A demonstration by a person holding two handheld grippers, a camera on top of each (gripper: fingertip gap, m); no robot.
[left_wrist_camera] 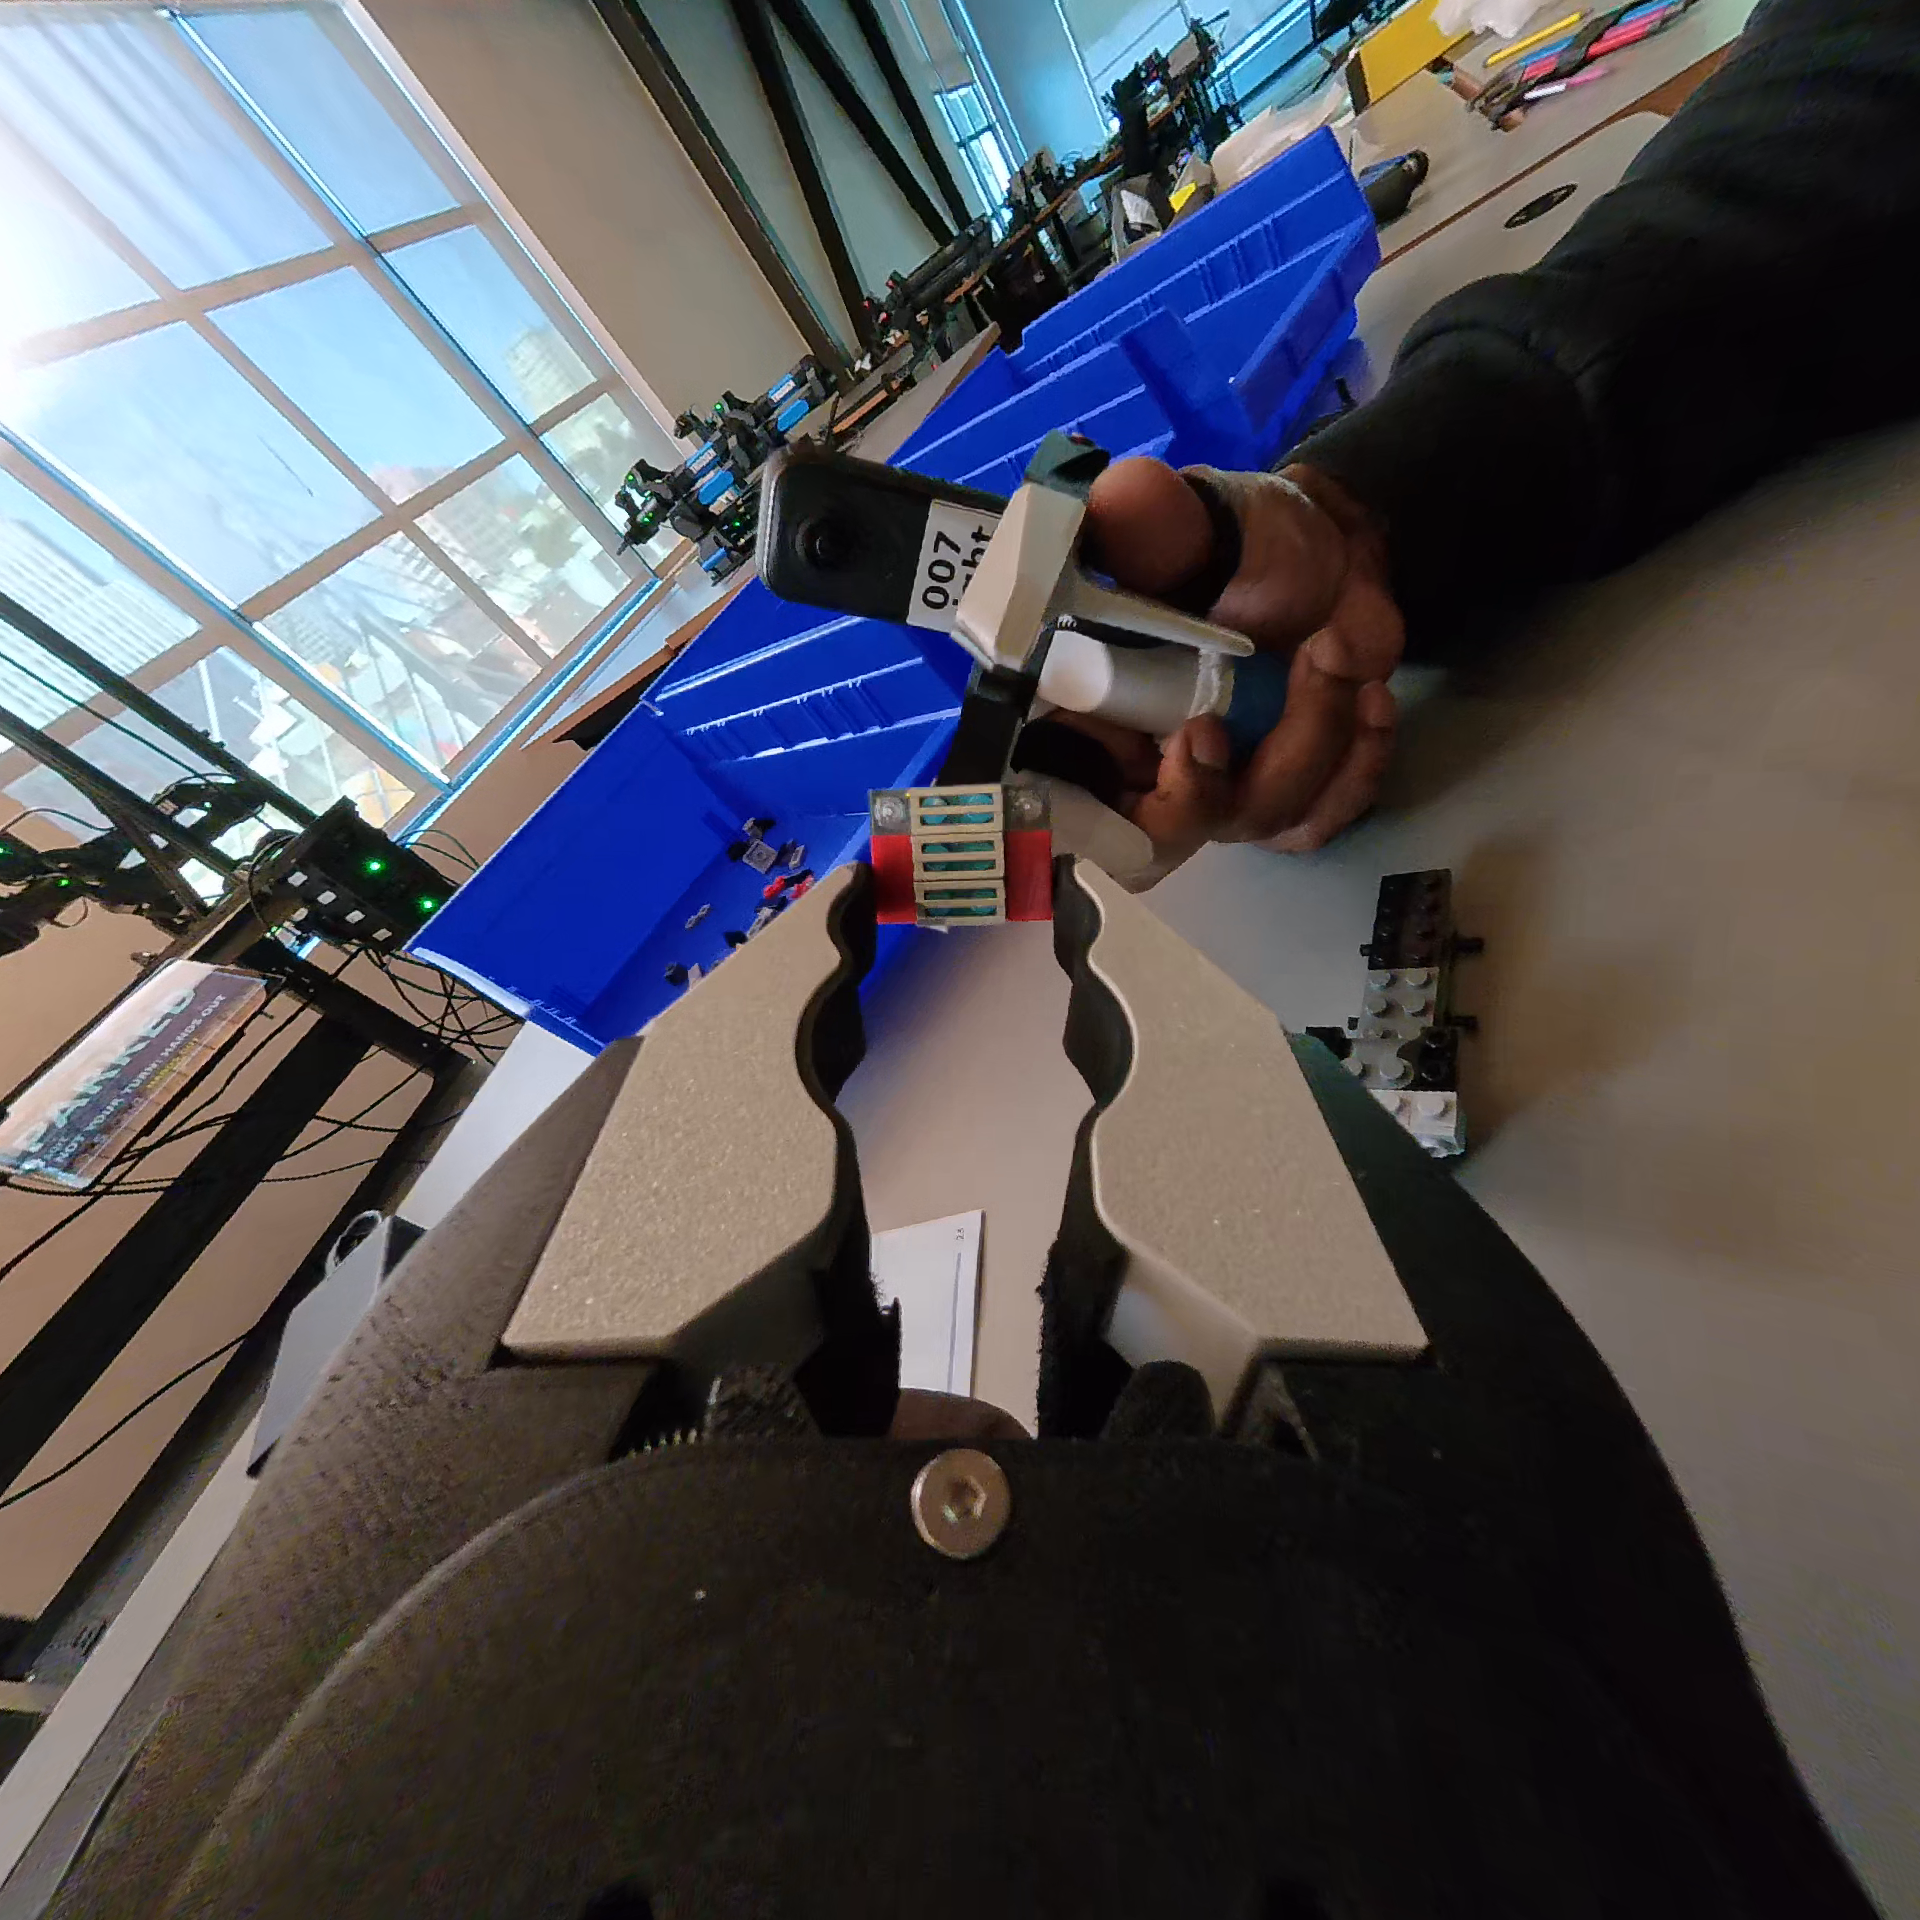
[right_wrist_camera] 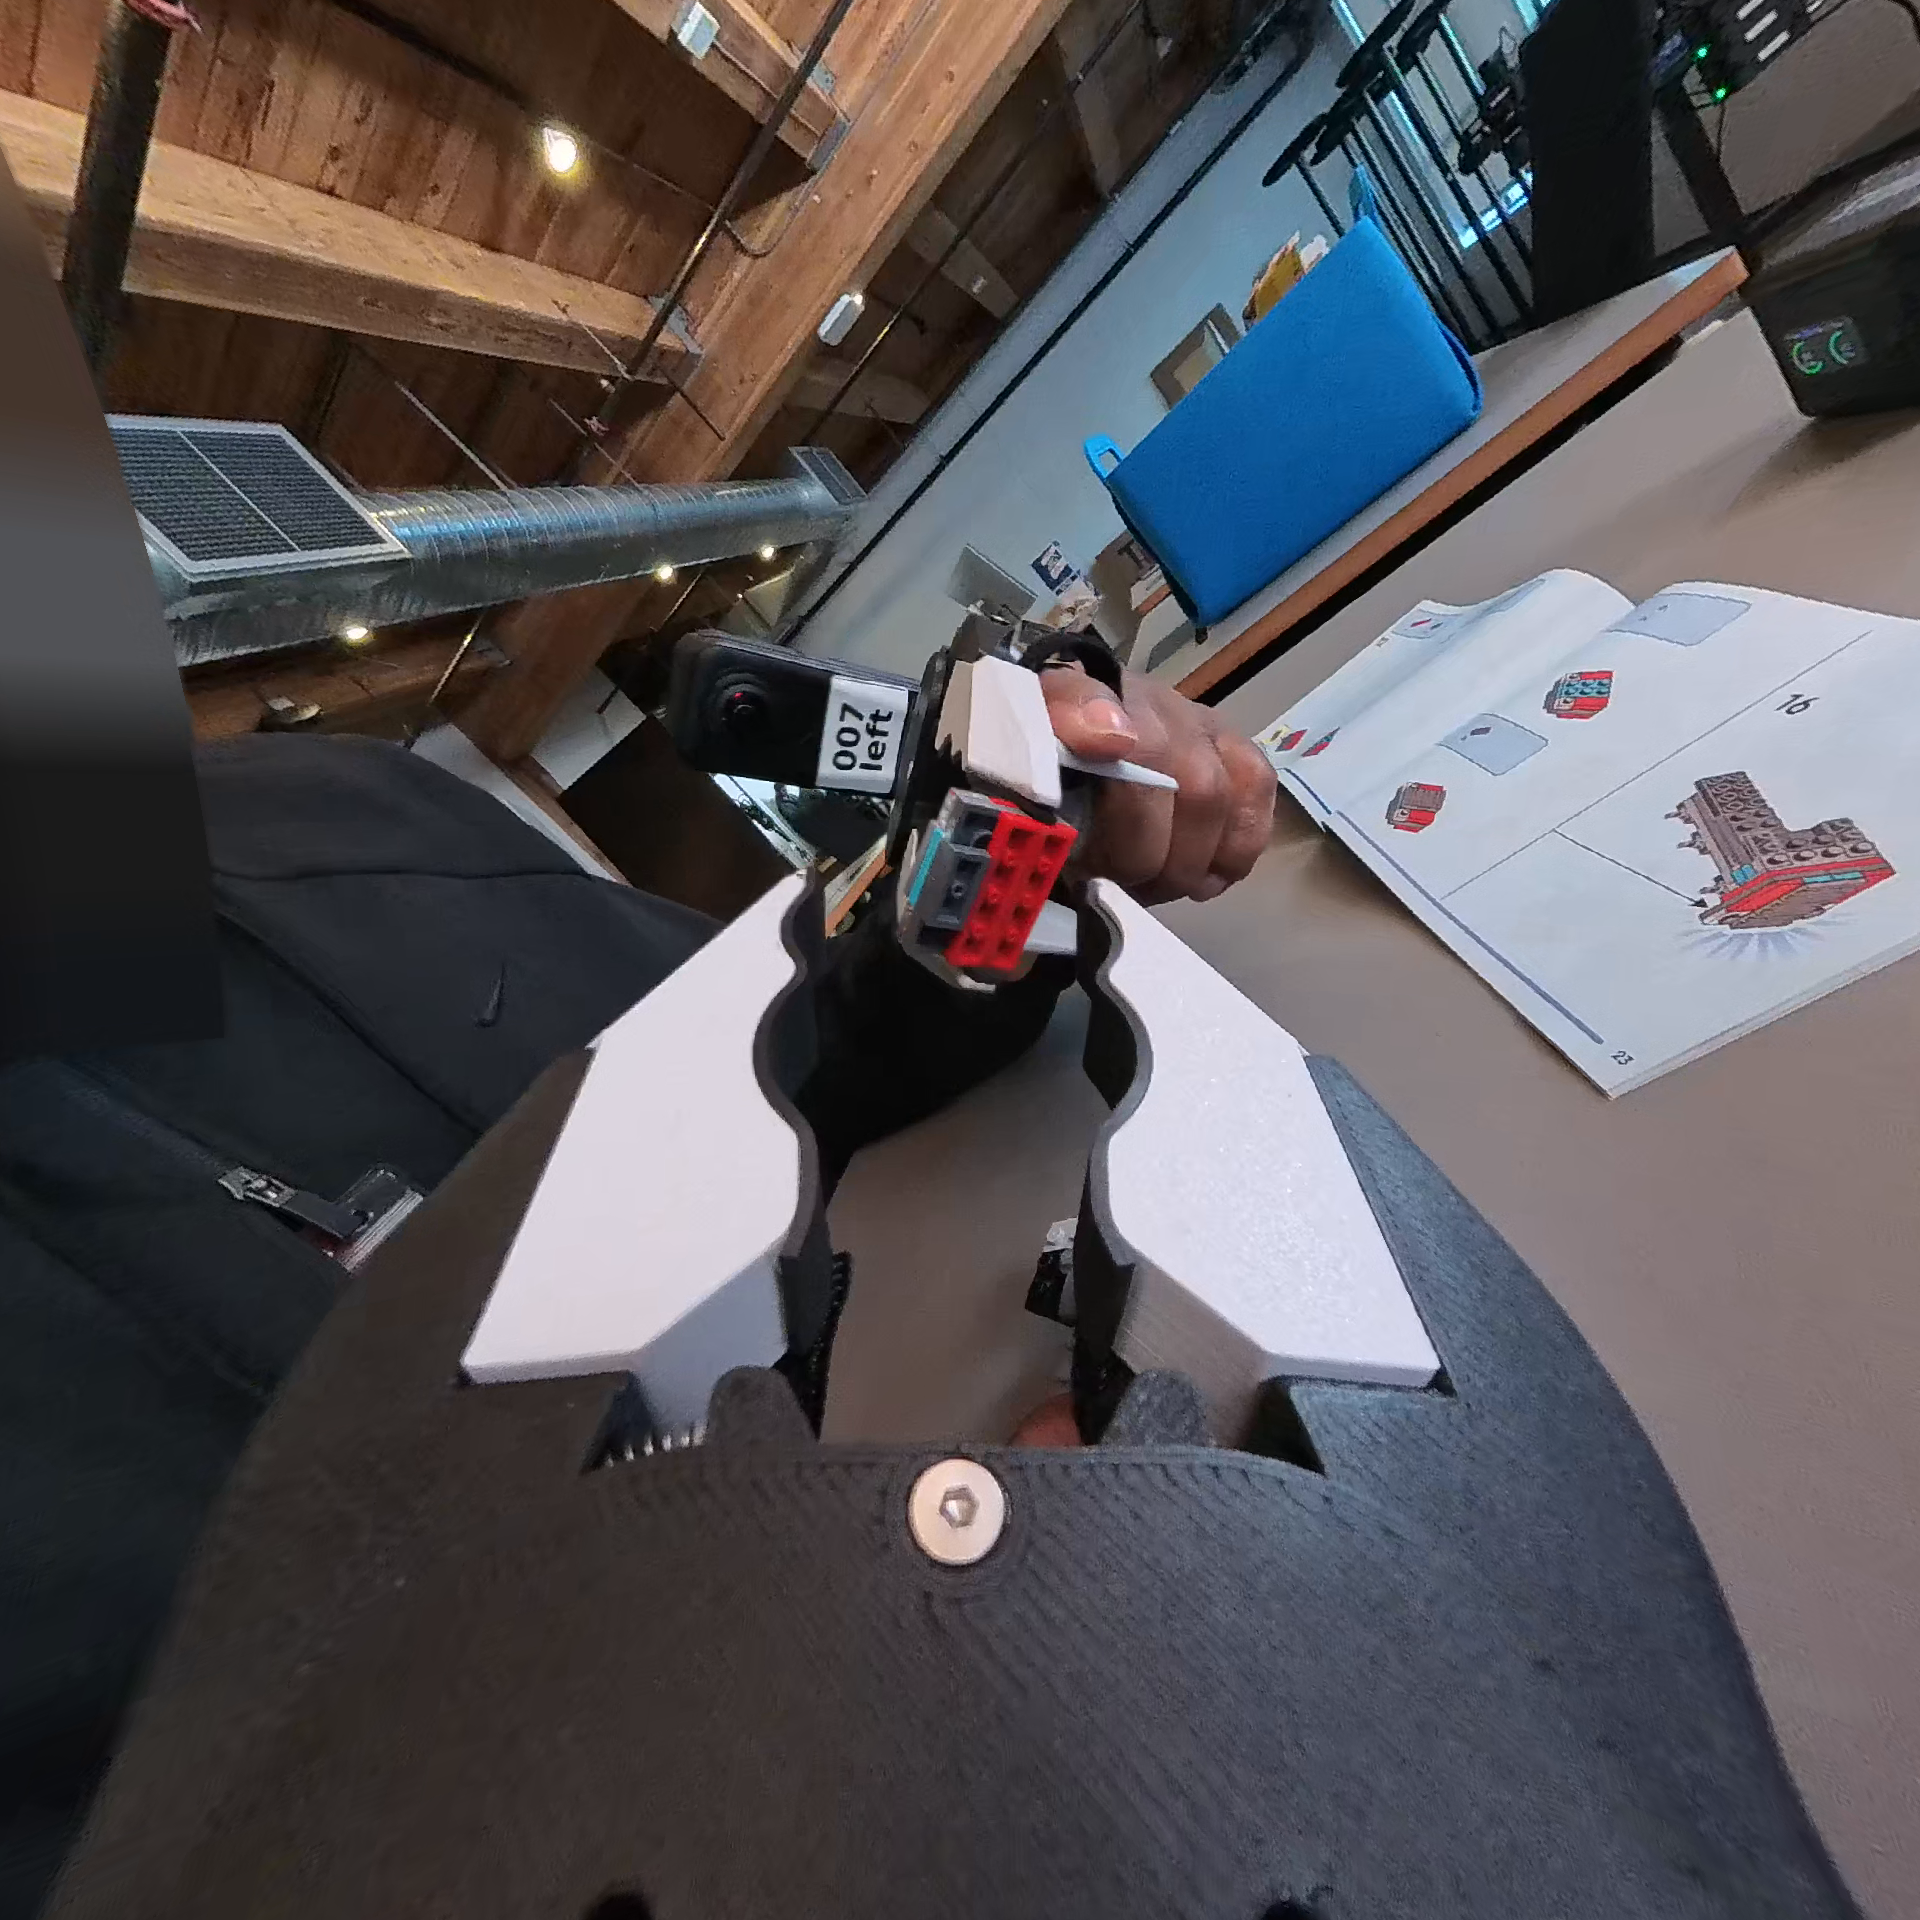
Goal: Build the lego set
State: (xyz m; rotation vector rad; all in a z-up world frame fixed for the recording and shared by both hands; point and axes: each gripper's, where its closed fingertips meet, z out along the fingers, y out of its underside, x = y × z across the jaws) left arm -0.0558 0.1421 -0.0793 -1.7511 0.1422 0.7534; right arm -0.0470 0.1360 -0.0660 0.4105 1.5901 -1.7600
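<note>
Tabletop (left_wrist_camera: 1662, 810); block (left_wrist_camera: 961, 857) btwn L tongs (left_wrist_camera: 961, 883).

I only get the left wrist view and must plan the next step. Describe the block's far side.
Observer: The block shows a red studded face with grey pieces beside it.
Operator: Report the right gripper.
Observer: The right gripper is open and clamps nothing.
Operator: Locate the manual.
Observer: The manual lies open on the table, showing build diagrams.
</note>
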